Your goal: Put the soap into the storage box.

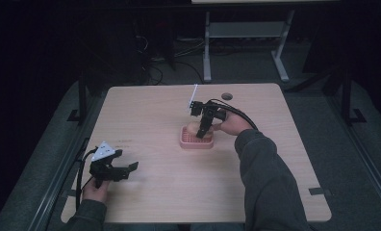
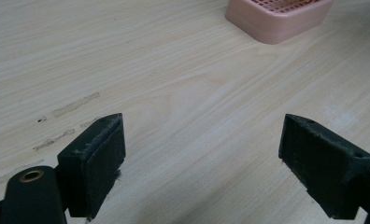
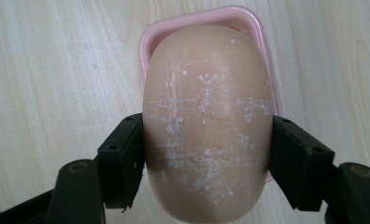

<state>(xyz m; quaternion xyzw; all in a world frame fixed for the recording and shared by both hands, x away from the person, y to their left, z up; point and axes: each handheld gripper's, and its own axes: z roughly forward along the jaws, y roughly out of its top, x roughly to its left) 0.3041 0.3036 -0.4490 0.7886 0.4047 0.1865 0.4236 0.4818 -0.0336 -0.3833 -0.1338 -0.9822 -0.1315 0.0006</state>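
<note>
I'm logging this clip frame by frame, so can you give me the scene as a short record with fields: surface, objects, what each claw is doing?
surface: light wooden table
objects: pink soap dish with a grid floor; beige bar of soap, scuffed with white marks
soap position: over the dish, gripped on both sides; whether it rests in the dish cannot be told
right claw: shut on the soap, held by the person's right hand
left claw: open, nothing between its jaws, low over the table's near left part, apart from the dish
</note>
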